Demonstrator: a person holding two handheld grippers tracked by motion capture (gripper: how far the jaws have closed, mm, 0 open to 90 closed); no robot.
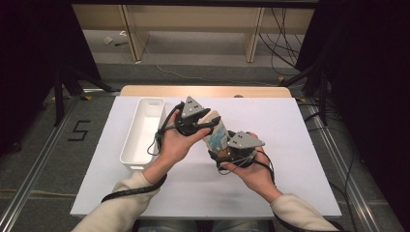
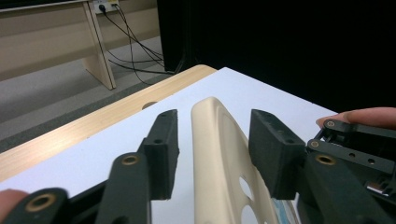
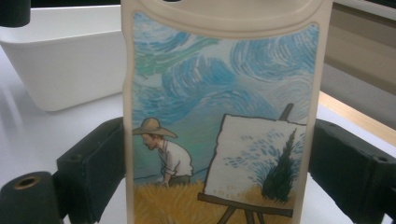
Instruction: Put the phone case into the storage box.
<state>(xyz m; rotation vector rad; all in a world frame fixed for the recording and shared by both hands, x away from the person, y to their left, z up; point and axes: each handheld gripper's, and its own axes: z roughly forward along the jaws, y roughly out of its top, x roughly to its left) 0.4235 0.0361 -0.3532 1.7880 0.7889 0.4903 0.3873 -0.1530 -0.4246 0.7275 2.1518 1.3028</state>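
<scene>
White board covers the table (image 1: pixel 300 145), with grey floor and pale wooden furniture beyond. Nearest, the right gripper (image 1: pixel 231 153) clamps a cream phone case (image 1: pixel 216 133) by its two long edges, the painted side with a straw-hatted figure and easel facing its camera. Just past it, the left gripper (image 1: pixel 205 123) straddles the case's upper end edge-on, jaws apart with gaps either side, not pressing it. Farther left, a white bin (image 1: pixel 143 133) rests on the board
</scene>
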